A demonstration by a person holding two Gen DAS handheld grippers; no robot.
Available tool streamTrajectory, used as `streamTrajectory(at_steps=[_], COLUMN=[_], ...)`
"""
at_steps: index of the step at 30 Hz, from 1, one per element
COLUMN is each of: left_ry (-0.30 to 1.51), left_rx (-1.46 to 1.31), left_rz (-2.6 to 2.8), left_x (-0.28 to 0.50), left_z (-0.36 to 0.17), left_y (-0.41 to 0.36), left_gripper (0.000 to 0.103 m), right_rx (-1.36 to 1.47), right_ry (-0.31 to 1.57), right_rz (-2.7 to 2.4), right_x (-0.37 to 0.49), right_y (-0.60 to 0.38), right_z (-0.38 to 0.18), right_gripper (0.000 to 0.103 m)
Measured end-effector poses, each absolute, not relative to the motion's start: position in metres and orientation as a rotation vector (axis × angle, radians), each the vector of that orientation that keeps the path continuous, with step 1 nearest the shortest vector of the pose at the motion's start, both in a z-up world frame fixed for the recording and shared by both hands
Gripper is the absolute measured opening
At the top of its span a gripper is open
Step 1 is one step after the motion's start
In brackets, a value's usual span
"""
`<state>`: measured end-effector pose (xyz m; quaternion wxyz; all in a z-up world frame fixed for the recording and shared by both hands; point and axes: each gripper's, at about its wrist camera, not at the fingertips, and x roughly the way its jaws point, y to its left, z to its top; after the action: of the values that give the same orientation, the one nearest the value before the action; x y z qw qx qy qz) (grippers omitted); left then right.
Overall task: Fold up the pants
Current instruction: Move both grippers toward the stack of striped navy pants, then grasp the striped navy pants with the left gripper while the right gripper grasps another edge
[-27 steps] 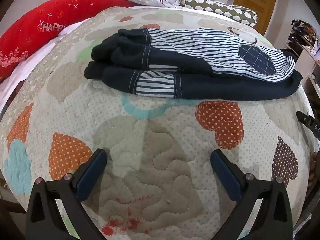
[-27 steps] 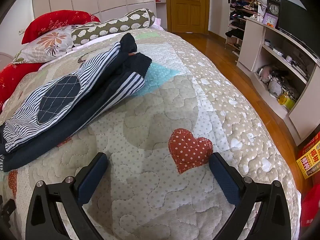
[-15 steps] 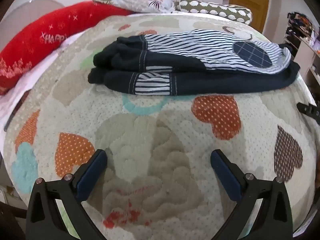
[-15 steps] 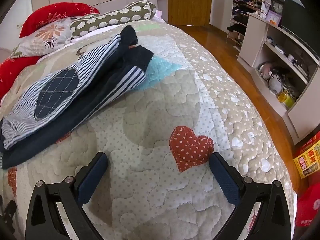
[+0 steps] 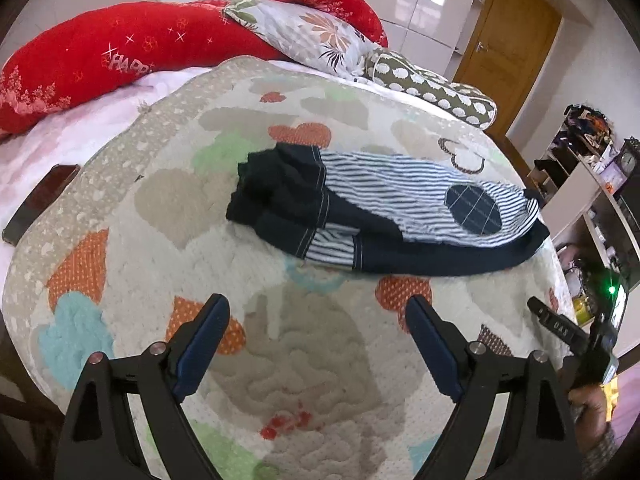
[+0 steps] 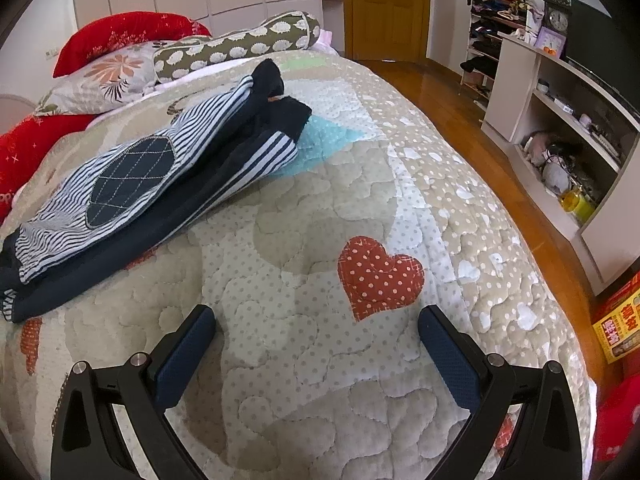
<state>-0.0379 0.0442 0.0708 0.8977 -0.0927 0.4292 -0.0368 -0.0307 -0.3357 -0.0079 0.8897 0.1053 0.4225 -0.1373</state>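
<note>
The pants (image 5: 384, 216), navy with striped panels and an oval quilted knee patch (image 5: 474, 211), lie folded leg upon leg on the heart-patterned quilt (image 5: 312, 380) of the bed, well back from both claws. In the left wrist view their long axis runs roughly left to right, with the dark cuffs (image 5: 260, 188) toward the left and the wider end reaching toward the quilt's right edge; in the right wrist view the same bundle slants from lower left up to the cuffs (image 6: 280, 96) near the pillows. The left claw (image 5: 316, 344) hangs released, jaws spread wide with only bare quilt between them, and the right claw (image 6: 316, 348) is likewise released over the quilt beside a red dotted heart (image 6: 378, 276). A broad strip of open quilt separates each claw from the pants. The bed's right edge drops to the wooden floor (image 6: 492, 168), with shelving (image 6: 560, 120) beyond. A red bolster (image 5: 100, 60) and a floral pillow (image 5: 316, 36) line the far end, and a dark phone (image 5: 40, 204) lies near the left edge.
</note>
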Motion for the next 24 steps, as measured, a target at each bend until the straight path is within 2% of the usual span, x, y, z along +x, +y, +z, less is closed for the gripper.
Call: streamTrajectory(at_steps=[2, 4, 6, 9, 11, 13, 15, 16, 21, 22, 23, 24], left_ry=[0.901, 0.933, 0.974, 1.042, 1.073, 1.085, 1.088, 1.092, 1.167, 1.171, 1.172, 1.174], left_rx=[-0.192, -0.217, -0.284, -0.415, -0.485, -0.524, -0.528, -0.527, -0.501, -0.498, -0.481, -0.453], left_rz=[-0.091, -0.127, -0.178, -0.233, -0.256, -0.261, -0.245, -0.247, -0.251, -0.245, -0.223, -0.187], left_x=[-0.032, -0.023, -0.009, 0.018, 0.034, 0.047, 0.059, 0.064, 0.091, 0.094, 0.097, 0.099], left_z=[0.072, 0.071, 0.067, 0.053, 0.046, 0.042, 0.041, 0.04, 0.027, 0.025, 0.024, 0.025], left_y=[0.042, 0.046, 0.051, 0.059, 0.063, 0.065, 0.067, 0.067, 0.06, 0.06, 0.058, 0.056], left_gripper=[0.089, 0.089, 0.089, 0.082, 0.072, 0.071, 0.07, 0.07, 0.07, 0.065, 0.049, 0.036], right_rx=[0.225, 0.224, 0.223, 0.223, 0.25, 0.298, 0.328, 0.327, 0.367, 0.387, 0.406, 0.416], right_ry=[0.867, 0.854, 0.841, 0.799, 0.797, 0.822, 0.856, 0.87, 0.934, 0.951, 0.966, 0.975], right_rz=[-0.273, -0.26, -0.223, -0.127, -0.049, 0.007, 0.031, 0.029, -0.009, -0.02, -0.029, -0.032], right_x=[-0.034, -0.037, -0.039, -0.035, -0.02, 0.003, 0.024, 0.035, 0.075, 0.082, 0.086, 0.089], right_y=[-0.337, -0.339, -0.34, -0.341, -0.34, -0.339, -0.337, -0.336, -0.338, -0.339, -0.341, -0.341], right_z=[-0.006, 0.001, 0.013, 0.042, 0.059, 0.067, 0.065, 0.061, 0.044, 0.041, 0.038, 0.035], right_gripper=[0.102, 0.094, 0.081, 0.08, 0.08, 0.078, 0.063, 0.06, 0.058, 0.058, 0.058, 0.058])
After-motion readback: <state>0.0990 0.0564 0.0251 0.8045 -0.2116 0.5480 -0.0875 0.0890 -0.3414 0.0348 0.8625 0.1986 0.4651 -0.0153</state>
